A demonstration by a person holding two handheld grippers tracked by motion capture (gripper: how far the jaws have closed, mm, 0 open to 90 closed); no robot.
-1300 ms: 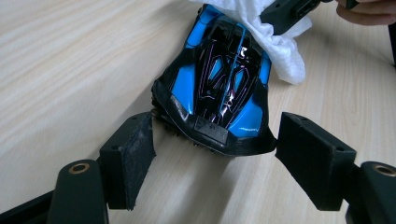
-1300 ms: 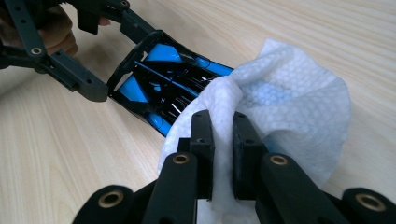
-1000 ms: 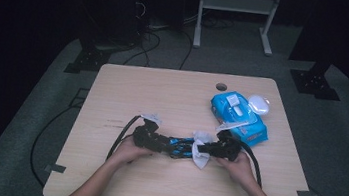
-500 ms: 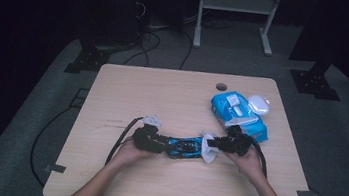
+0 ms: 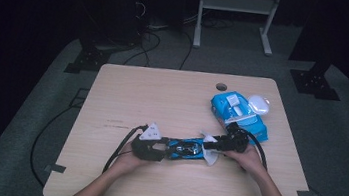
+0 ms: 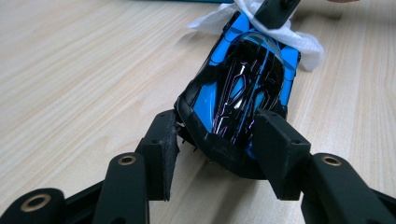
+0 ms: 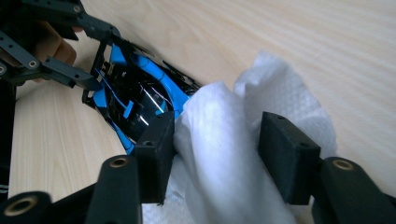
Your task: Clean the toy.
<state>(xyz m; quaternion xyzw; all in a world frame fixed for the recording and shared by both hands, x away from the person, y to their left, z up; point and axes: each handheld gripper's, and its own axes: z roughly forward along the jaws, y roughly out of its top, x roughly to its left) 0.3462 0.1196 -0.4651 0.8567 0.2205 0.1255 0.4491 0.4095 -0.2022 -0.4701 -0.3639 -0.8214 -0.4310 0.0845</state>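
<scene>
I see the toy car (image 6: 243,93) in bright blue and glossy black, with thin pink and white lines across its roof. The wipe (image 7: 224,140) against it is plain white with a fine embossed weave. My fingers (image 6: 161,154) are matte black with brass-coloured rivets. The tabletop (image 5: 162,96) is pale wood grain. The wipe packet (image 5: 240,116) is blue, with a white lid.
</scene>
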